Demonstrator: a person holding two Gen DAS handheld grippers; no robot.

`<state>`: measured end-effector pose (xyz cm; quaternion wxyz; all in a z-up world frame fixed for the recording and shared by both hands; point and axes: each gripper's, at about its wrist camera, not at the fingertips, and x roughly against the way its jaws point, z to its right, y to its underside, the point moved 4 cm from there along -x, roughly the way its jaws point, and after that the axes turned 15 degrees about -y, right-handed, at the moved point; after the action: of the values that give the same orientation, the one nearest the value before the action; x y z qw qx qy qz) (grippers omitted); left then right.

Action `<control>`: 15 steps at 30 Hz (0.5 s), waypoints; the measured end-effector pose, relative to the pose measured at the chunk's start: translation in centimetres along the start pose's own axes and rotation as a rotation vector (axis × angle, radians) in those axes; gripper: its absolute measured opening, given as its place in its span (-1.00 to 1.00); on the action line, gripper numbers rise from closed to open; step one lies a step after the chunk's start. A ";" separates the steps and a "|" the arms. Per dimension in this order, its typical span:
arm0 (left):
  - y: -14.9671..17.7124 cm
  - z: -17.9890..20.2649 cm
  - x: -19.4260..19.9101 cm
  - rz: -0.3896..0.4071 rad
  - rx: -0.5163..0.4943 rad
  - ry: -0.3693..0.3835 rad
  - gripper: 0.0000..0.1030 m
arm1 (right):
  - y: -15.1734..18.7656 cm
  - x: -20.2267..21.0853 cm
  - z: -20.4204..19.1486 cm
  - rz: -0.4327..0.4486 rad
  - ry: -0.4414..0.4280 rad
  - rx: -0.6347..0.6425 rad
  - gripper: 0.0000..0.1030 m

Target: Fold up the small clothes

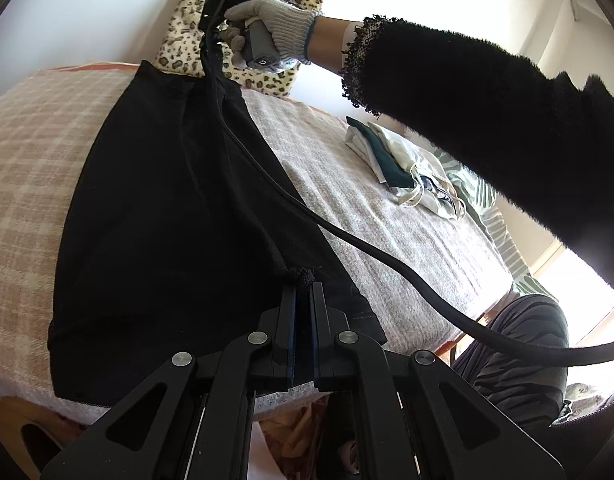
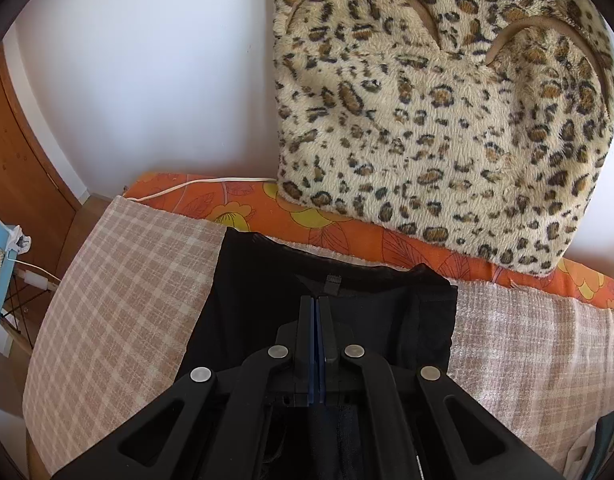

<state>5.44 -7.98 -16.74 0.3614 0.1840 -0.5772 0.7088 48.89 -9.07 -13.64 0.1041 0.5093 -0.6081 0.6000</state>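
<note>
Closest to the left wrist camera, the left gripper (image 1: pixel 304 286) has its jaws pressed together on a small bunch of black fabric, a corner or an edge of the black garment (image 1: pixel 167 200). This garment lies spread over the checked blanket (image 1: pixel 31 152), which covers the bed, and it reaches from the near edge up to the far side. To the right of it, a black cable (image 1: pixel 347 236) runs across the blanket from the far device toward the right border of the view. At the far end, a gloved hand (image 1: pixel 275 28) with a fuzzy black sleeve (image 1: pixel 487 92) holds the handle of the right gripper, above the far end of the garment. More to the right, a small pile of light and dark green clothes (image 1: pixel 395 164) rests on the blanket, well apart from the black garment.

In the right wrist view, the right gripper (image 2: pixel 315 304) has its jaws pressed together on the black garment (image 2: pixel 259 280), near its upper hem. Behind the garment there is an orange flowered sheet (image 2: pixel 307 216), and on it stands a leopard-print cushion (image 2: pixel 447 120) against the white wall (image 2: pixel 147 60).
</note>
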 end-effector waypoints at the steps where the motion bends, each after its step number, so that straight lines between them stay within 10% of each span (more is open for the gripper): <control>1: 0.2 0.1 -0.2 -0.007 -0.006 -0.006 -0.91 | -0.2 -0.1 -0.1 0.004 0.003 0.000 -1.00; 3: 0.4 -0.1 -0.8 -0.040 0.000 -0.003 -0.92 | -0.6 -0.7 -0.6 -0.005 -0.004 0.003 -0.90; 6: 0.3 -0.5 -0.7 -0.053 0.019 0.001 -0.85 | -0.6 -1.3 -1.3 -0.048 -0.059 -0.016 -0.16; 15: -0.1 -2.4 3.8 0.014 -0.058 -0.066 -0.71 | 3.2 7.4 -0.6 0.051 -0.186 -0.054 -0.22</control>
<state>3.30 -4.58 -14.74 0.3426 0.1925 -0.6105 0.6877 42.84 -13.00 -10.01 0.0455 0.5441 -0.6437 0.5362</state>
